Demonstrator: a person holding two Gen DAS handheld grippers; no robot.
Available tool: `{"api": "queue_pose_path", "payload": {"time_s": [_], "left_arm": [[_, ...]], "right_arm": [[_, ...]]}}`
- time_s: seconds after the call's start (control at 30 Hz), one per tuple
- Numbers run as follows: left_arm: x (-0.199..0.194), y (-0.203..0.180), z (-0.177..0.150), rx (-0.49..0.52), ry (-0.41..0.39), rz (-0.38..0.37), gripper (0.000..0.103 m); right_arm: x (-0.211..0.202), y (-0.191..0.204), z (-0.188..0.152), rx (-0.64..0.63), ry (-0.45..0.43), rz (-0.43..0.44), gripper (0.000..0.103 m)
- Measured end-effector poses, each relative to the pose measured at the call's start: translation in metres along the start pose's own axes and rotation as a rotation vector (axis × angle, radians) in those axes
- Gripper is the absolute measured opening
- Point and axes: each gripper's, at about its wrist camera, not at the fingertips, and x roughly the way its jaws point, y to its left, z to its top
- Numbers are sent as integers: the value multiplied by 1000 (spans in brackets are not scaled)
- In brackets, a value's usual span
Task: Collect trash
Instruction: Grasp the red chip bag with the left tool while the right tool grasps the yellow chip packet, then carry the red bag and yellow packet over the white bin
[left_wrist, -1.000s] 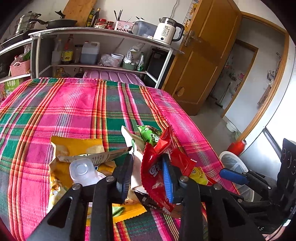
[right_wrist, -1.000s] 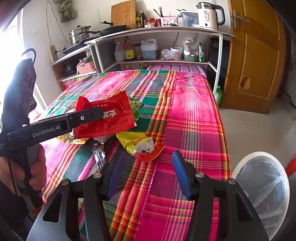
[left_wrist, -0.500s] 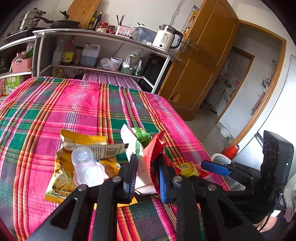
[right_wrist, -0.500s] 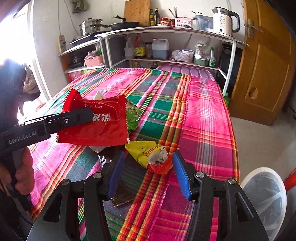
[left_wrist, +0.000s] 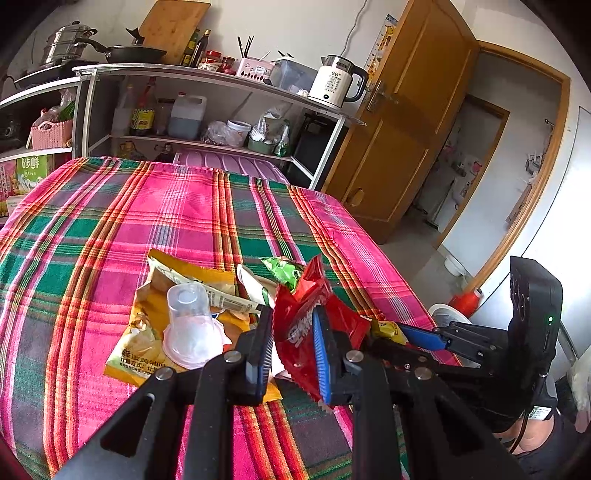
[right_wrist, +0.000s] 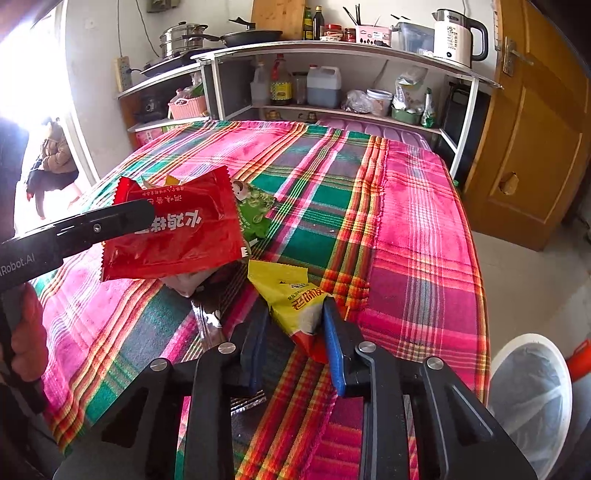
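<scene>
While we are working over a table draped in a pink, green and orange plaid cloth (left_wrist: 177, 214), our left gripper (left_wrist: 291, 343) is clenching a red wrapper (left_wrist: 306, 321), which is standing up crumpled between its blue pads. In the right wrist view that same wrapper (right_wrist: 173, 232) is hanging clear above the cloth, pinched at its left end by the left gripper's black finger.

Our right gripper (right_wrist: 295, 332) is reaching down at a yellow packet (right_wrist: 291, 295) with an orange-red corner, lying near the table's right half. Its jaws have just been closing, and the packet's lower end is sitting between them; the right blue pad is touching the packet's edge, but we cannot tell whether the left pad is pressing on it, so we are not calling it a grasp.

More trash is lying on the cloth just left of the red wrapper: a clear plastic cup (left_wrist: 192, 325) turned upside down, resting on a flat yellow-orange bag (left_wrist: 147, 332), with a white-edged wrapper (left_wrist: 218, 295) beside it and a small green packet (left_wrist: 288, 269) just behind. A dark foil wrapper (right_wrist: 208, 317) is lying flat below the red one.

A bin (right_wrist: 532, 398) lined with a clear bag is standing on the floor past the table's right edge. Behind the table, a white shelf (right_wrist: 332, 48) is carrying a kettle (right_wrist: 454, 35), bottles and pans, and a wooden door (right_wrist: 528, 140) is standing at right.
</scene>
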Motion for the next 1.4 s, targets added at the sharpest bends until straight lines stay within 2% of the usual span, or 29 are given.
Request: {"api": "queue_pose_path", "payload": {"time_s": [0.17,0.27,0.47,0.97,1.4], "left_arm": [[-7,-5,-3,26,-12,1,21],[-10,-9,-4,31,-12,-2,13],[-20,-18,-5,44,-24,-12,10],[-38,-50,-8,71,-31,-39,8],[-33,-95,-6,126,-16,-104,8]], "right_arm": [[-7,1,-4,6,-7,1,28],[-10,0,-6,15,-12,-1,28],[-25,-3,-10,34,-35,-4,27],[-70,-18,-33,88,-85,-34,27],[-107,-42,-54,152,-124,-83,27]]}}
